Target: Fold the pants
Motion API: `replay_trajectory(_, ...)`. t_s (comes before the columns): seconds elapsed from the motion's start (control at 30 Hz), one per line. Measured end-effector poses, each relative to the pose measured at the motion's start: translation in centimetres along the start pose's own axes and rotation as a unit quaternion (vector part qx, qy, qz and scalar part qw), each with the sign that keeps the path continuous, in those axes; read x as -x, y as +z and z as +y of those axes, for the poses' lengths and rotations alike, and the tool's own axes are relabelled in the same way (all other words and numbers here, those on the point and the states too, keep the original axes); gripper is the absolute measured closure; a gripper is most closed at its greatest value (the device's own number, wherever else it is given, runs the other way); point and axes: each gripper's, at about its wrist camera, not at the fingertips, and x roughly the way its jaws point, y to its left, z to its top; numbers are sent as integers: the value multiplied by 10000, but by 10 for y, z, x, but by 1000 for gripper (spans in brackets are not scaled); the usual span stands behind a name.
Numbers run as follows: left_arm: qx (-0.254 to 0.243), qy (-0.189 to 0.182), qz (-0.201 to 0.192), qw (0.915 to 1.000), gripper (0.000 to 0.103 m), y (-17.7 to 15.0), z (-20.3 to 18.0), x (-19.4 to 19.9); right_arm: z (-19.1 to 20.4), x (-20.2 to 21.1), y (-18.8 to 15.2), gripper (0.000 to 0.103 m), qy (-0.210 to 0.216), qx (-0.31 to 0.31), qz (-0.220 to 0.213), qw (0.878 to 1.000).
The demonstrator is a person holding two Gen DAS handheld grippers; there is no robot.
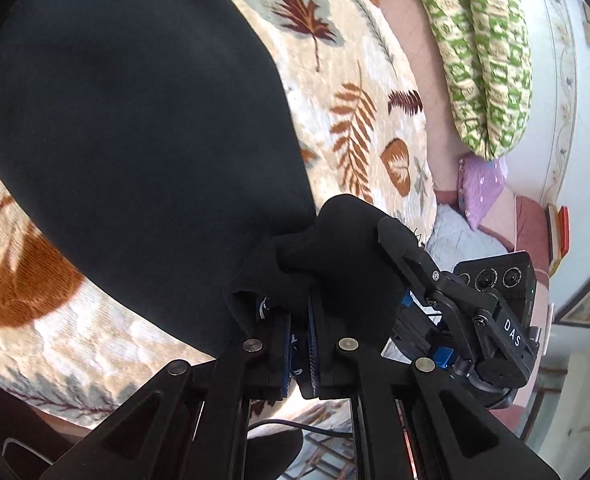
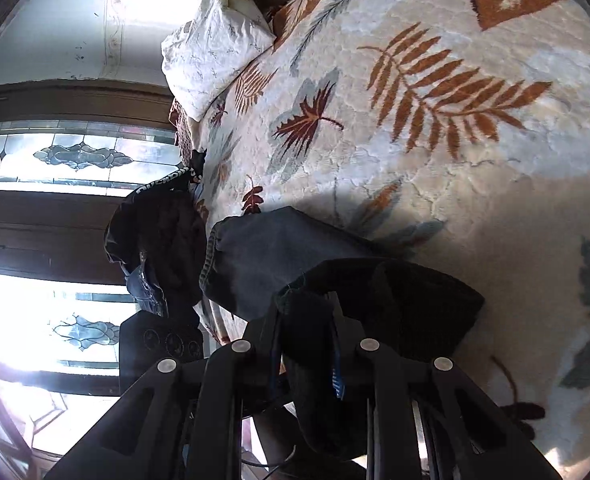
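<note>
Black pants [image 1: 135, 120] hang and drape over a leaf-patterned blanket [image 1: 347, 80] on a bed. My left gripper [image 1: 300, 320] is shut on a bunched edge of the pants. The right gripper's body [image 1: 487, 320] shows beside it at the right, its fingers also in the black cloth. In the right wrist view my right gripper [image 2: 307, 320] is shut on a fold of the black pants [image 2: 395, 300], held just above the blanket [image 2: 455, 140]. A greyer part of the pants [image 2: 271, 256] lies ahead of it.
A green-patterned quilt [image 1: 483, 48] and a purple pillow [image 1: 481, 184] lie at the bed's far side. A white pillow [image 2: 211, 48] and a dark clothes pile [image 2: 155, 248] sit at the bed edge near stained-glass windows [image 2: 75, 156].
</note>
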Motion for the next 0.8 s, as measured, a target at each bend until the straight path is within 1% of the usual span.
replay_trajectory(0.13,373,-41,-122,9992,96,17,34,28,9,-45,8,81,125,-199,170,9996)
replay_trajectory(0.17,449,-1,-166,9989,95,20,42,35,10,-56,9,81,110,-276,203,9994)
replay_trajectory(0.23,563,38,-217,9982,94,26,57,50,13,-76,10,81,-109,-278,284,9991)
replay_trajectory(0.27,586,129,-263,9979,94,28,62,55,15,-84,10,81,-213,-262,326,9989)
replay_trajectory(0.3,595,197,-359,9974,94,29,67,64,18,-88,10,77,-334,-249,319,9986)
replay_trajectory(0.37,537,274,-482,9970,94,32,73,81,29,-91,10,68,-552,-39,312,9980)
replay_trajectory(0.4,509,377,-542,9965,93,32,75,89,36,-87,10,59,-657,80,259,9975)
replay_trajectory(0.43,443,422,-577,9965,92,33,76,97,45,-83,9,51,-779,230,186,9965)
replay_trajectory(0.47,380,425,-604,9965,91,32,76,106,55,-76,7,50,-923,424,88,9948)
replay_trajectory(0.5,291,480,-624,9965,89,31,74,113,65,-68,5,49,-1048,639,-40,9924)
replay_trajectory(0.53,175,546,-659,9962,83,28,72,122,74,-58,2,46,-1134,824,-171,9900)
replay_trajectory(0.57,17,623,-705,9956,73,25,67,129,81,-48,-2,45,-1170,958,-312,9880)
replay_trajectory(0.6,-168,741,-769,9941,68,19,61,138,86,-36,-5,44,-1139,1011,-463,9873)
replay_trajectory(0.67,-628,857,-886,9904,56,6,44,147,91,-14,-16,40,-865,970,-701,9890)
replay_trajectory(0.7,-901,868,-865,9884,54,-3,33,149,91,-4,-23,35,-730,955,-785,9896)
replay_trajectory(0.73,-1179,844,-787,9863,48,-10,24,151,88,5,-33,32,-677,954,-875,9893)
replay_trajectory(0.8,-1652,686,-500,9826,40,-26,6,154,76,20,-53,30,-712,902,-1032,9880)
